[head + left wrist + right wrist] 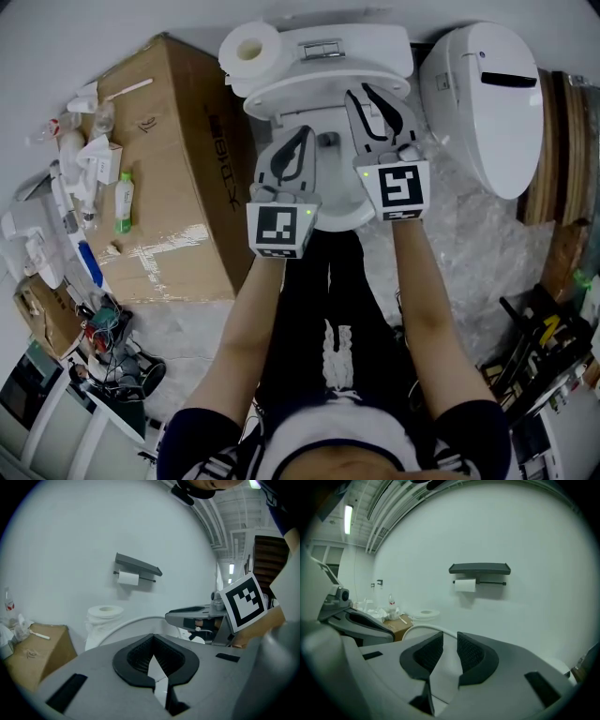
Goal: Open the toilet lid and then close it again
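Note:
The white toilet [337,220] stands against the wall, with its lid [281,94] raised almost upright in front of the tank [323,45]. My right gripper [364,94] reaches the lid's top rim. In the right gripper view the white lid rim [423,629] runs between the jaws of my right gripper [449,640], and both pads press on it. My left gripper [305,133] hovers over the bowl just short of the lid, to the left of the right one. It [153,639] is shut on nothing, and the lid rim [119,626] arcs just beyond it.
A toilet roll [251,49] sits on the tank's left corner. A big cardboard box [178,169] with bottles and clutter stands on the left. A second white toilet [492,103] is on the right. A grey shelf with a paper roll [480,570] hangs on the wall.

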Motion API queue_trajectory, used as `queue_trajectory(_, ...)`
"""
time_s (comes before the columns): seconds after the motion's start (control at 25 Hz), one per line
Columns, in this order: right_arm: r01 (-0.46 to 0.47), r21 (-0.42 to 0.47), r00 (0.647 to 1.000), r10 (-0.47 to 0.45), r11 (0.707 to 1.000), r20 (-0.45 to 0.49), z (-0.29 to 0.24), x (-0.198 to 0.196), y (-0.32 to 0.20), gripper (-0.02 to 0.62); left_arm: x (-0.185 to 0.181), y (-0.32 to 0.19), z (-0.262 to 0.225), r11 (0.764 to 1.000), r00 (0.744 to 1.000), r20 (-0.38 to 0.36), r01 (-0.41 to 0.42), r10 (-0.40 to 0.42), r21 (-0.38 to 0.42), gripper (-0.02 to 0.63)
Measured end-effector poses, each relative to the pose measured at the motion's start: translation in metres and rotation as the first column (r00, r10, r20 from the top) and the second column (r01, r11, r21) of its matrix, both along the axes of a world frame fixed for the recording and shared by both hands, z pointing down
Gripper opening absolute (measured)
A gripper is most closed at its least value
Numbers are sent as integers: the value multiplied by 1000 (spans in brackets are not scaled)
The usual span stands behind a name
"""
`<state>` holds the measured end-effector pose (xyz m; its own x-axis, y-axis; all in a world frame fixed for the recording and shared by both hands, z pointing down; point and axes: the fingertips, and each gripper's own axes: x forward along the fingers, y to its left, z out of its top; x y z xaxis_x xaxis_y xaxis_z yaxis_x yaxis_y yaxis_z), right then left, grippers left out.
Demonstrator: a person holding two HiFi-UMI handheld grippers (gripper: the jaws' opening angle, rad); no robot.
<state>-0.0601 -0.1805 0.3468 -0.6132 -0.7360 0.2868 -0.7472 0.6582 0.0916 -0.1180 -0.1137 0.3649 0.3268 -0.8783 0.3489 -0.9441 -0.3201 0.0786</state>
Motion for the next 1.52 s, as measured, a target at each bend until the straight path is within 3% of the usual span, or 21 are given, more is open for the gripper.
queue_trajectory(0.28, 89, 72, 974, -72, 993, -213, 6, -6, -15, 81, -3, -3, -3, 1000, 1000, -2, 9, -9, 6, 6)
queue_trajectory(0.52, 179, 103, 896, -119, 979, -427, 21, -6, -26, 97, -5, 2, 0, 1000, 1000, 0, 8, -8, -7, 6)
queue_trajectory(0.64, 226, 114, 838, -133, 967, -530, 26, -7, -32, 98, -5, 6, 3, 1000, 1000, 1, 6, -6, -16, 6)
queue_trajectory(0.8, 290, 89, 782, -182, 953, -596, 30, -9, -33, 100, -6, 12, 7, 1000, 1000, 12, 6, -6, -29, 6)
queue_trajectory(1.08, 253, 20, 807, -200, 967, -556, 27, -7, -26, 98, -16, 22, 13, 997, 999, 17, 48, -47, -60, 6)
queue_trajectory(1.52, 247, 12, 826, -204, 969, -525, 23, 2, 3, 98, -8, 47, 21, 996, 999, 30, 42, -40, -84, 6)
